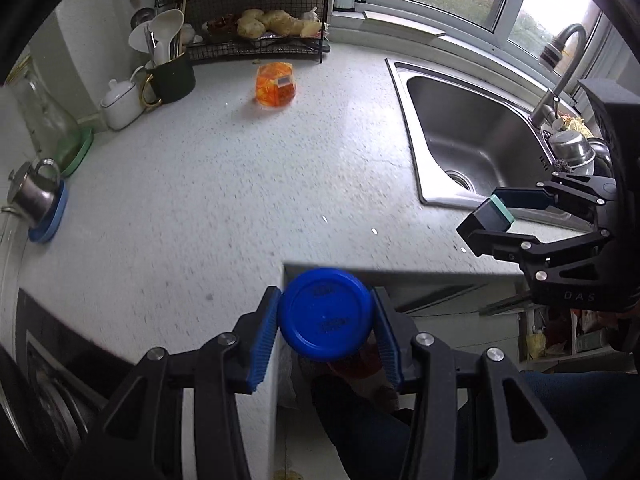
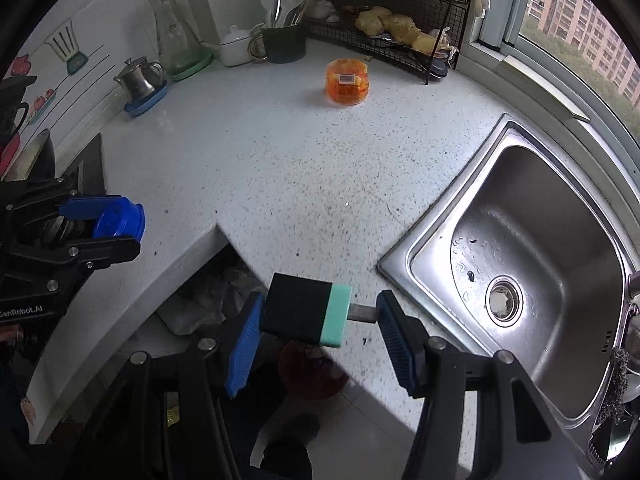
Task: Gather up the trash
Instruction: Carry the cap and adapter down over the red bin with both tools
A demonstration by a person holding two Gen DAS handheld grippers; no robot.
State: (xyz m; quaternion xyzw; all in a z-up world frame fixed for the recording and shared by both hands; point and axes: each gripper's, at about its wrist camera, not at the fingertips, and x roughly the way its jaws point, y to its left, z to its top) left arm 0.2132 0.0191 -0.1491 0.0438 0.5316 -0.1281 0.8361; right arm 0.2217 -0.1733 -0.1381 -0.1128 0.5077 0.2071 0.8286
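Speckled white countertop [image 1: 240, 184] — steel sink [image 1: 472, 136].

We count two grippers [image 1: 326, 330] [image 2: 318, 330], one blue lid [image 1: 325, 314], one orange tub [image 2: 347, 81], one sink [image 2: 532, 240], one glass jug [image 2: 174, 36].

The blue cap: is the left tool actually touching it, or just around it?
Touching. In the left wrist view both blue pads of the left tool press against opposite sides of the blue cap, with no gap showing on either side.
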